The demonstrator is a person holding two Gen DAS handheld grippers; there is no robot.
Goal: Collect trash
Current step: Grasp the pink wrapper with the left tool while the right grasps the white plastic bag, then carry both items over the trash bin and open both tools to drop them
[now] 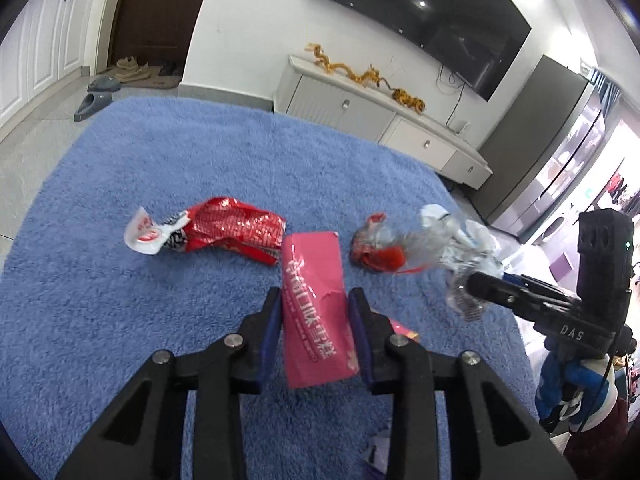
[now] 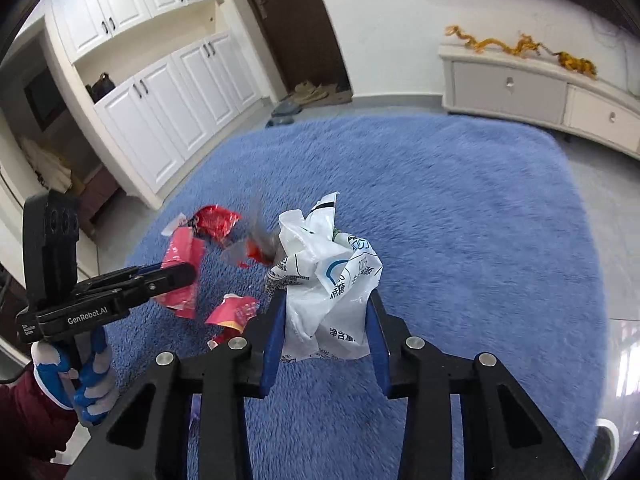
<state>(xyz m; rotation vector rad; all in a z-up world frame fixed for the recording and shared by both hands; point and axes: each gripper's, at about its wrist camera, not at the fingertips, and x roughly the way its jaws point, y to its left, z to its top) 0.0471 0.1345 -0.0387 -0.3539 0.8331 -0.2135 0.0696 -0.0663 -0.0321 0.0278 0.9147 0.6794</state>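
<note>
Blue shaggy rug [image 1: 120, 300] on grey tiled floor [image 2: 608, 208]. Lying on rug: crumpled red wrapper [image 1: 224, 228] with white torn end, small red-and-clear wrapper [image 1: 376, 250] well to its right, pink scrap [image 2: 234, 312] nearer the camera. Slippers [image 1: 94, 104] on floor past rug edge.

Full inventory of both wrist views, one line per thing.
pink wrapper: 1, pink, clamped in the left gripper, over the rug
white bag: 1, white with print, crumpled, clamped in the right gripper
red wrapper: 1, red and white, lying on the rug, far left
clear wrapper: 1, clear with red, on the rug, centre
pink scrap: 1, pink, on the rug near the grippers
rug: 1, blue, shaggy
TV: 1, black, on the wall
cabinet: 1, pale grey, under the TV
slippers: grey, by the door
left gripper: 1, black, blue pads
right gripper: 1, black, blue pads
</note>
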